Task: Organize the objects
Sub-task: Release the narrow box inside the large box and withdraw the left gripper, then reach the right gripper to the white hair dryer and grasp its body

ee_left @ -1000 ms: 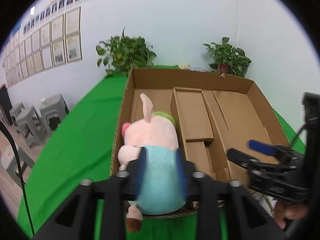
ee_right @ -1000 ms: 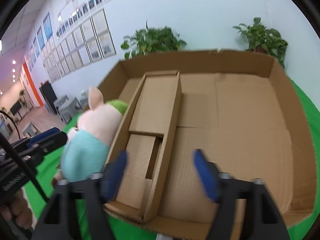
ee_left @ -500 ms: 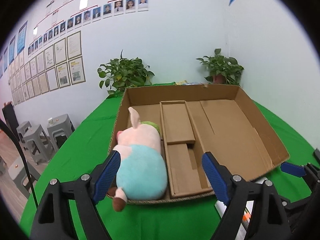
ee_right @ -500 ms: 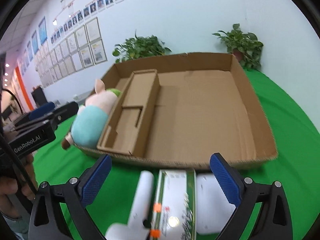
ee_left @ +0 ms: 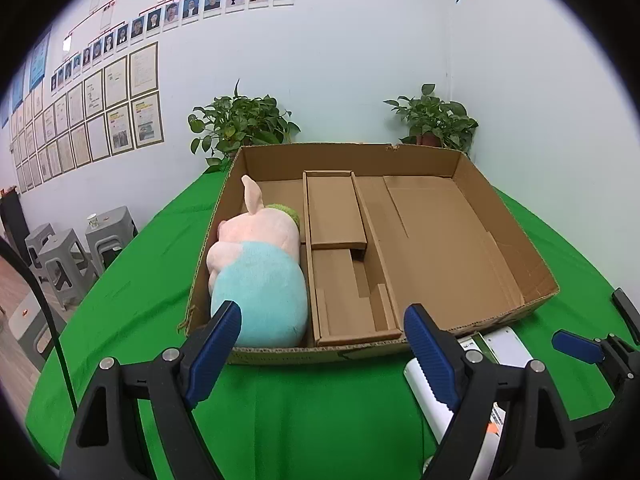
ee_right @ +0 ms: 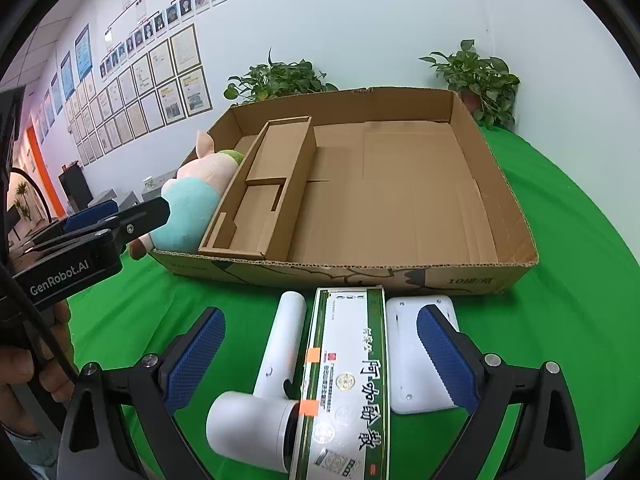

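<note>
Green-clothed table (ee_left: 132, 280), white wall (ee_left: 340, 80) perhaps with certificates, both grippers' jaws wide, empty.

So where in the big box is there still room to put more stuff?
The wide right part of the cardboard box, between the cardboard insert and the right wall, is bare. The insert's near slot looks free too. The left strip is crowded: the plush pig fills its near end, leaving bare floor only behind its head.
</note>
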Tool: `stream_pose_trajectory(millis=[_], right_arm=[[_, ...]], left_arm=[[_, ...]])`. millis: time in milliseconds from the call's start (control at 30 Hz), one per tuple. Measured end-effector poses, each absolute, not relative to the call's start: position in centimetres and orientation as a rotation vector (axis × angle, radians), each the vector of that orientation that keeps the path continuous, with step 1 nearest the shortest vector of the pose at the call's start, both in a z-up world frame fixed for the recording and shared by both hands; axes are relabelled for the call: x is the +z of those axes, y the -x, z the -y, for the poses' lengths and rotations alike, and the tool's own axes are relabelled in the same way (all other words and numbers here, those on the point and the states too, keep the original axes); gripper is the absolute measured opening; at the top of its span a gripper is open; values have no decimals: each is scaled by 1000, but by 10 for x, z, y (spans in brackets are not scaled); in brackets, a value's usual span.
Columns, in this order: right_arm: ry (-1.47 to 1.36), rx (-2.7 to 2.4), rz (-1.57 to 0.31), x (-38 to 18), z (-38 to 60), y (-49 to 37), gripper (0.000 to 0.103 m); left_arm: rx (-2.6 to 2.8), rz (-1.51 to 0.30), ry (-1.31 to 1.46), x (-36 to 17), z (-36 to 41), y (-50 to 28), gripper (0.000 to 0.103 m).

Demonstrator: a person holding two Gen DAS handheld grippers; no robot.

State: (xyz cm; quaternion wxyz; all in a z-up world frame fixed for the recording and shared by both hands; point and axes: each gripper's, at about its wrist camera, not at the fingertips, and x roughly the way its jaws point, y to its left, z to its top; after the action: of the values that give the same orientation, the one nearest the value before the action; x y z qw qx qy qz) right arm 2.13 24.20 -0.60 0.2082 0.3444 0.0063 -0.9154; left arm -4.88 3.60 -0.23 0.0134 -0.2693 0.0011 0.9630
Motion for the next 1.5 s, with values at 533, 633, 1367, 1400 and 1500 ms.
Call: stream_pose_trajectory(millis=[533, 633, 1367, 1400, 1500], right_arm=[[-974, -2506, -73, -10, -243, -30, 95], [-991, -2500, -70, -13, -242, -27, 94], [-886, -2249, -255, -47, -222, -87, 86], [-896, -2262, -264, -48, -223, -84, 85], [-983, -2302, -237, -59, -235, -70, 85]], left_arm=[[2927, 65, 911, -16, -29, 41, 84], [2898, 87, 934, -22, -27, 44, 84], [2251, 478, 1214, -92, -40, 88, 83], [2221, 488, 1218, -93, -44, 90, 82], [2191, 497, 1240, -98, -52, 94, 82]])
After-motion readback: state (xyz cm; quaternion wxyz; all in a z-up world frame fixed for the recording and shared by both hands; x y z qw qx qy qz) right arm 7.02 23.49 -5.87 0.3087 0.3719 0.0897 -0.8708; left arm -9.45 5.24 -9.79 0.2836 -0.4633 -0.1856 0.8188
